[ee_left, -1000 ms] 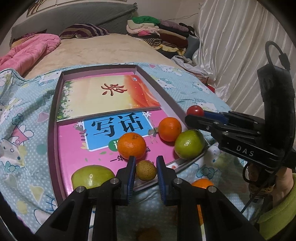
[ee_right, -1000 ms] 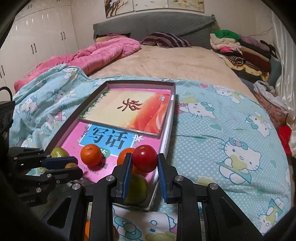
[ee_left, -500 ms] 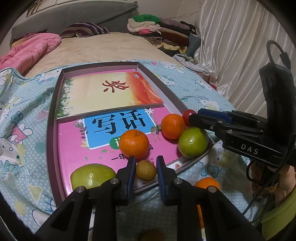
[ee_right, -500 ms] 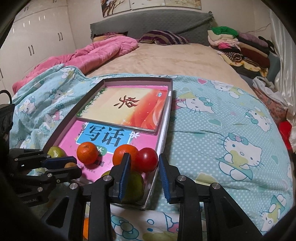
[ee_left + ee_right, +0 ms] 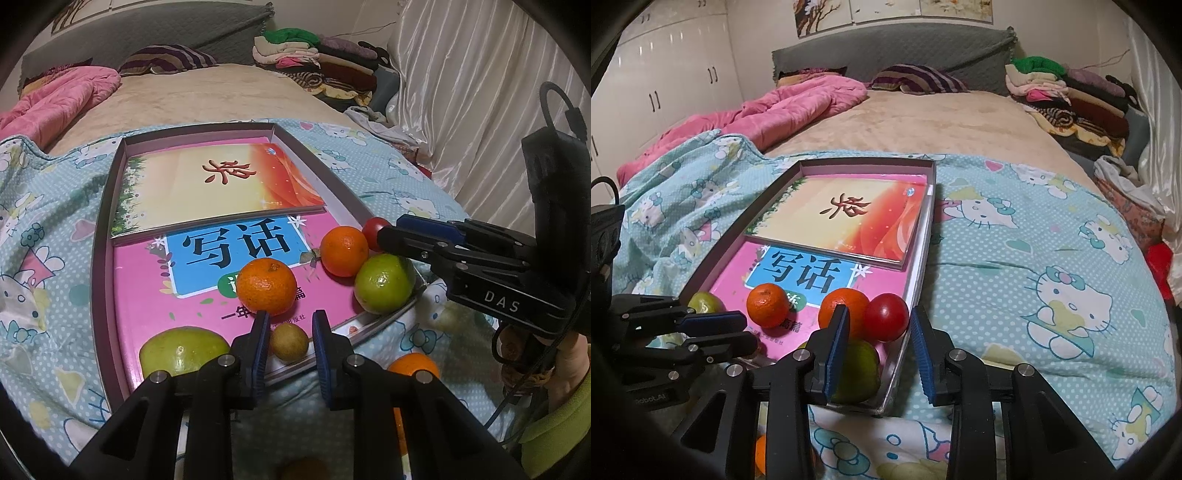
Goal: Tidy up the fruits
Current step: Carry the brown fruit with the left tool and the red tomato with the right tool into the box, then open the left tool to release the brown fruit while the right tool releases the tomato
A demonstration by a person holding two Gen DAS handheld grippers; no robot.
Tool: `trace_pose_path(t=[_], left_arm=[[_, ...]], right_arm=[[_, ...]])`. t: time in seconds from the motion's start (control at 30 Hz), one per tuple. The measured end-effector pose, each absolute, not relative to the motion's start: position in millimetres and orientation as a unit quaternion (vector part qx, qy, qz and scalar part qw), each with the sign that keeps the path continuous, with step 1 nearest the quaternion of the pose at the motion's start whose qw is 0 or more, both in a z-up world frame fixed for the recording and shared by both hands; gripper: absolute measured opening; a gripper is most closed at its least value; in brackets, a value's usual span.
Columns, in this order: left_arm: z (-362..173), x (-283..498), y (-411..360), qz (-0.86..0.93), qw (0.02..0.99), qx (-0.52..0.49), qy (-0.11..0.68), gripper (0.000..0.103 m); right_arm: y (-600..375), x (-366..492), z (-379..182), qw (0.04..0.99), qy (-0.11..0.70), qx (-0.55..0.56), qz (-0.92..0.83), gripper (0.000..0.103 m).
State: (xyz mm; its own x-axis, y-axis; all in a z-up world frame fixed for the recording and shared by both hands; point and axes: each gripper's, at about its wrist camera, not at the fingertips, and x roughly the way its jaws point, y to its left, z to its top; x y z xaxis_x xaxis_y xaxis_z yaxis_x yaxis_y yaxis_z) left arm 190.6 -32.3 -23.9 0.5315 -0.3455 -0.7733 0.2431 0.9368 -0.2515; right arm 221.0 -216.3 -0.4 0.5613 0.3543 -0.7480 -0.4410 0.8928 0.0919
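Now right hand-held gripper point(image 5: 878, 321) opening round tomato point(image 5: 886, 316) at tray edge point(image 5: 921, 258); left point(image 5: 287, 325) pinching longan point(image 5: 289, 341).

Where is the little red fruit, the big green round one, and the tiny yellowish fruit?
red fruit point(image 5: 886, 316), right wrist view, middle of its shiny front.
green round fruit point(image 5: 384, 283), left wrist view, middle of its skin.
small yellowish fruit point(image 5: 289, 341), left wrist view, its centre, between the fingers.

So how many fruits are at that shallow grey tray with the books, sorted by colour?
Orange round fruits: 2
Green round fruits: 2
Red round fruit: 1
Small yellow-brown round fruit: 1
Total: 6
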Motion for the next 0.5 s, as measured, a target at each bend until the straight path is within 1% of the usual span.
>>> trace_pose_path(t=[0.17, 0.33, 0.5], left_arm=[[-24, 190, -33, -0.169, 0.873, -0.056, 0.453, 0.027], [-20, 189, -33, -0.172, 0.874, -0.060, 0.450, 0.035], [-13, 187, -31, -0.174, 0.876, -0.063, 0.445, 0.041]], right_arm=[[-216, 220, 1, 0.882, 0.409, -0.053, 0.226, 0.035], [-216, 217, 2, 0.884, 0.406, -0.055, 0.226, 0.036], [-218, 214, 4, 0.886, 0.402, -0.052, 0.226, 0.036]])
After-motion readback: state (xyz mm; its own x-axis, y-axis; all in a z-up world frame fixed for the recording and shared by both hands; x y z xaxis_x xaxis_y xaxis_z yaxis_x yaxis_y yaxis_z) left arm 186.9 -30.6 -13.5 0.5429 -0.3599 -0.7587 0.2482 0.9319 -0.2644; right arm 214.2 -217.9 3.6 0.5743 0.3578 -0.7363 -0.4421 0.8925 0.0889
